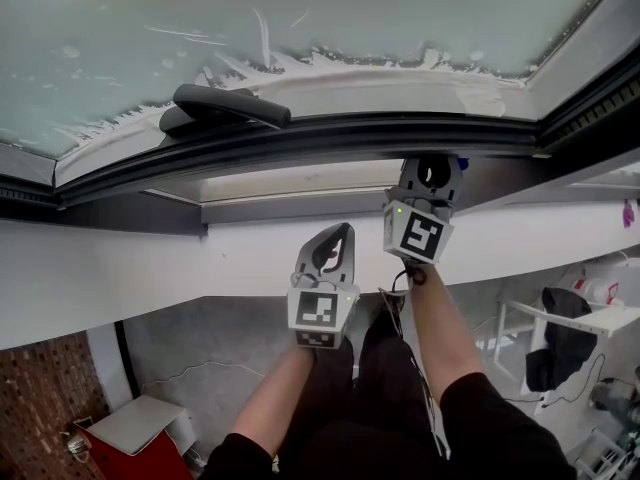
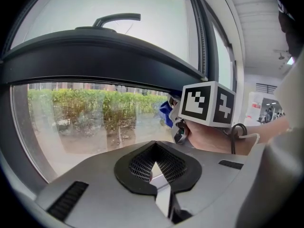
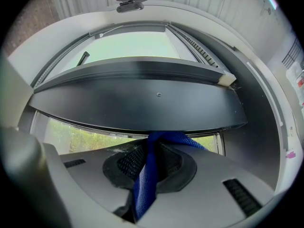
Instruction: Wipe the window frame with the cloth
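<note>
The window's dark frame (image 1: 330, 133) runs across the head view, with a black handle (image 1: 225, 108) on it. My right gripper (image 1: 432, 176) is raised to the frame's lower edge and is shut on a blue cloth (image 1: 461, 167). In the right gripper view the blue cloth (image 3: 146, 175) hangs between the jaws and its top touches the underside of the dark frame (image 3: 142, 99). My left gripper (image 1: 335, 246) sits lower and to the left, in front of the white wall; its jaws are shut with nothing between them. The left gripper view shows the right gripper's marker cube (image 2: 206, 103) and the cloth (image 2: 166, 112).
A white wall band (image 1: 120, 268) runs below the window. A red box (image 1: 135, 438) stands on the floor at lower left. A white rack with dark clothing (image 1: 565, 338) stands at the right. Bushes show outside through the glass (image 2: 95, 113).
</note>
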